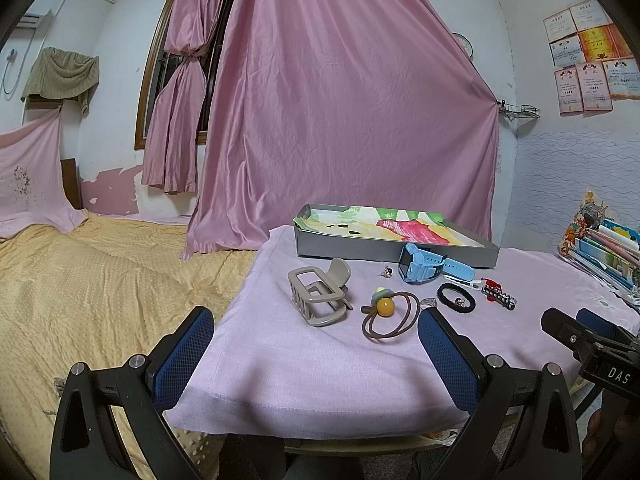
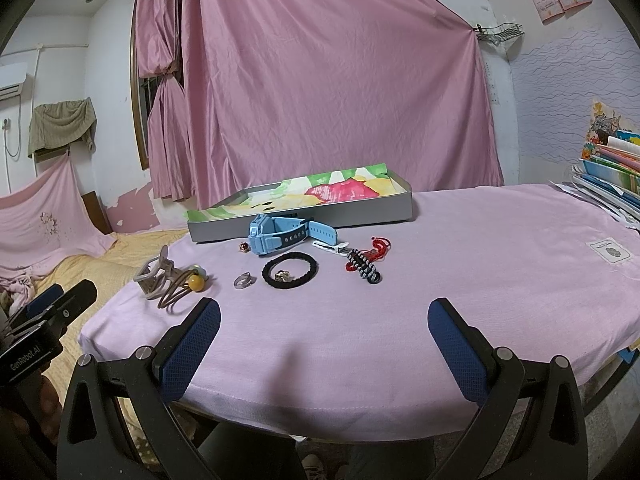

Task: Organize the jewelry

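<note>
Both tongs stand wide open and hold nothing, hovering at the near edge of the tabletop (image 2: 460,240), which is draped in a lilac cloth. In the left wrist view the left tongs (image 1: 316,332) fill the lower frame, blue pads spread apart, and the right tongs (image 1: 576,326) enter at the lower right edge. In the right wrist view the right tongs (image 2: 324,322) occupy the bottom centre.

The jewelry lies scattered at mid-frame, in front of a shallow grey tray (image 1: 344,246) lined with bright floral paper. In the left wrist view, a beige claw clip (image 1: 318,296) sits left of centre, with a brown hair tie (image 1: 390,314) carrying a yellow bead just to its right. A light blue watch (image 1: 430,266) leans against the tray's front wall. To the lower right of the watch lie a black hair band (image 1: 456,298) and a black-and-white braided piece with red cord (image 1: 498,294). A small ring (image 1: 387,271) rests just left of the watch.

In the right wrist view a clear ring (image 2: 244,280) lies left of the black hair band, and a white clip (image 2: 330,247) sits just right of the watch strap.

A yellow bed (image 1: 100,280) fills the left of the frame, pink curtains (image 1: 340,100) hang behind, and books (image 1: 608,252) are stacked at the right edge.
</note>
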The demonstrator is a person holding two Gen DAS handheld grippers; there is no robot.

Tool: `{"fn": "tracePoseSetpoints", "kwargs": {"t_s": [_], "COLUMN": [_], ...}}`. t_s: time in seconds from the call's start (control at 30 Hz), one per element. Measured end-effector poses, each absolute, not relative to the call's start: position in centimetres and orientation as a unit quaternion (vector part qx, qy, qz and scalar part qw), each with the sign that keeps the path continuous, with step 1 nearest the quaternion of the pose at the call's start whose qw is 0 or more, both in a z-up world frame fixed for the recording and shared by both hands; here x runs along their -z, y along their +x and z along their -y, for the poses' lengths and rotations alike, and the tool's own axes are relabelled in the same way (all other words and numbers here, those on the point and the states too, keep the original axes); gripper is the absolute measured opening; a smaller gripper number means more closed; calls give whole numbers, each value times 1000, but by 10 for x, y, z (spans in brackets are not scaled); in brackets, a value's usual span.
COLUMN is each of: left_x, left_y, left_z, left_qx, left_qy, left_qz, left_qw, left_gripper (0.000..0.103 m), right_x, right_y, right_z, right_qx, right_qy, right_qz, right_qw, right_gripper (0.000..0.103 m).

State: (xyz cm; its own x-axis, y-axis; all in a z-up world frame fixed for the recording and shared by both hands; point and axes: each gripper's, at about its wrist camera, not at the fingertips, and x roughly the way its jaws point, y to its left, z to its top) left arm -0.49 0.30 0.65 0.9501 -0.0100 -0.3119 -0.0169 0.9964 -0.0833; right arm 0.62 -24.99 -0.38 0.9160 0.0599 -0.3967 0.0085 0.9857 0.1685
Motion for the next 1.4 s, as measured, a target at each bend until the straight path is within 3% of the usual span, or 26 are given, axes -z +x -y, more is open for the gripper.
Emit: {"fn": "tracePoseSetpoints", "kwargs": {"t_s": [1.4], "left_x": [-6], "left_y": [-4], "left_z": [-1], "left_qx": [-2], "left_qy": [-44], "left_qz": [-157], "left_qw": [987], "left_gripper": [102], "right_x": [4], "right_y": [6], "right_z": [249], "right_qx": [-14], "right_qy": [84], "right_qz": [-205], "right_qw": [975], "right_gripper": [102]}}
